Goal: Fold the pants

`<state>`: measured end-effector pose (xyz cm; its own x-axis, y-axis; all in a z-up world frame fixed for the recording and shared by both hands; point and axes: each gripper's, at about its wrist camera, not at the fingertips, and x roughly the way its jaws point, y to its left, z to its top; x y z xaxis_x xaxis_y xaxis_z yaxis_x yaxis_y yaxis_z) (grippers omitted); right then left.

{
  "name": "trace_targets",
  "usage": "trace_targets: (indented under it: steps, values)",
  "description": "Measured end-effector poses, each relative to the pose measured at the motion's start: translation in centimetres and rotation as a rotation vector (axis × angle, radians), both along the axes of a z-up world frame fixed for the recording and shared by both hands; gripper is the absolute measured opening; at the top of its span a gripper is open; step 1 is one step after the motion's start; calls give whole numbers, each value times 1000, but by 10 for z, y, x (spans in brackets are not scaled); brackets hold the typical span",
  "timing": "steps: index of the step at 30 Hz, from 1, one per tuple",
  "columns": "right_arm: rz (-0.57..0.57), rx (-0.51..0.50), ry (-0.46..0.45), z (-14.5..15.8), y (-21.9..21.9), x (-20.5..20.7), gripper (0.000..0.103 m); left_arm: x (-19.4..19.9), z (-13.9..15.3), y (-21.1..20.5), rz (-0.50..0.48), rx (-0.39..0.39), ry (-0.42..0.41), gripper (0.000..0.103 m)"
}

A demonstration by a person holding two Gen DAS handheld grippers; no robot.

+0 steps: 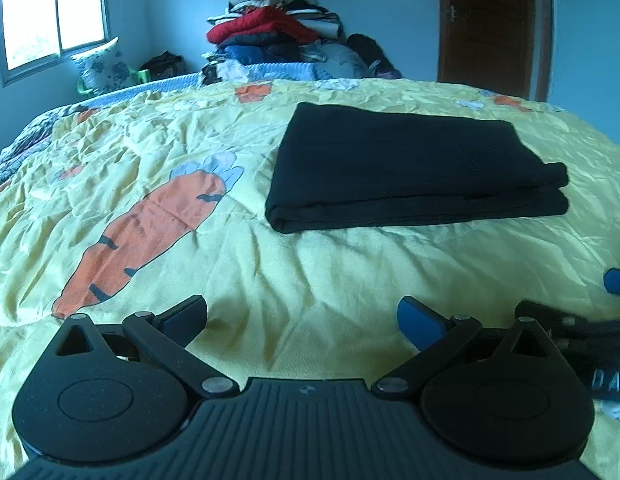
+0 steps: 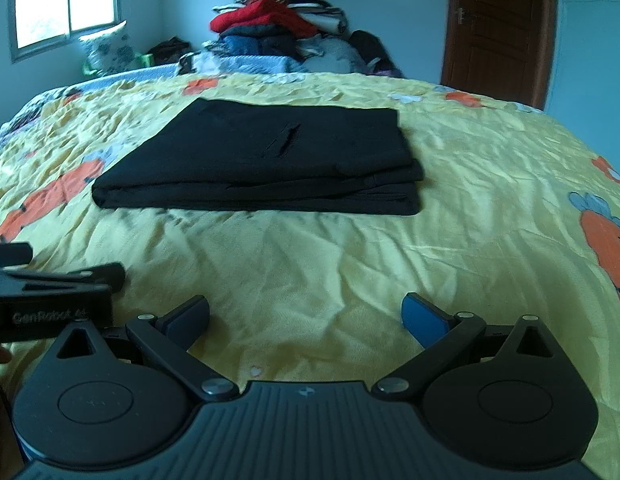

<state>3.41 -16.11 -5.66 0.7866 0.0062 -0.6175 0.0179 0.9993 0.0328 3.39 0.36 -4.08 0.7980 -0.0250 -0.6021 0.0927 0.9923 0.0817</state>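
The black pants (image 1: 406,164) lie folded into a flat rectangular stack on the yellow carrot-print bedspread (image 1: 245,256). In the right wrist view the pants (image 2: 265,164) lie ahead, left of centre. My left gripper (image 1: 301,320) is open and empty, low over the bedspread, well short of the pants. My right gripper (image 2: 305,318) is open and empty too, also short of the pants. The right gripper's blue finger (image 1: 618,282) shows at the left view's right edge. The left gripper's body (image 2: 49,300) shows at the right view's left edge.
A tall pile of clothes (image 1: 269,28) stands at the far end of the bed. A patterned pillow (image 1: 101,64) and a window (image 1: 49,12) are at the far left. A brown door (image 1: 490,24) is at the far right.
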Motion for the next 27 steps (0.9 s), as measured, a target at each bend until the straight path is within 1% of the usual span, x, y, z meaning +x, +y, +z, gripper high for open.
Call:
trace_targets:
  steps: [3,5,9,12,14,18,20,22,23,24,27]
  values:
    - [-88,7,-14,1,-8,-2,103,-6,2,-3,-12,12,-43,102]
    - [-104,28,-1,-1,-13,0,103,-5,1,-7,-31,31,-36,103]
    - [-98,-22,10,-1,-6,3,103,-3,0,-10,-33,55,-23,103]
    - [-97,-1,9,-2,-10,2,103,-3,0,-10,-28,58,-19,103]
    - [-94,-3,9,-2,-10,1,103,-3,0,-9,-24,59,-21,103]
    - [-87,20,-33,4,-15,-7,103,-4,0,-9,-16,65,-24,103]
    - [-106,-17,-43,6,-18,-9,103,-4,0,-9,-16,64,-25,103]
    - [-98,-51,-29,3,-21,-7,103,-3,0,-9,-15,64,-23,103]
    - [-96,-45,2,0,-23,-4,103,-4,1,-9,-15,65,-24,103]
    - [-96,-21,12,-1,-25,-2,103,-4,1,-9,-16,65,-25,103]
    - [-94,-30,12,-1,-24,-2,103,-4,1,-9,-16,63,-30,103]
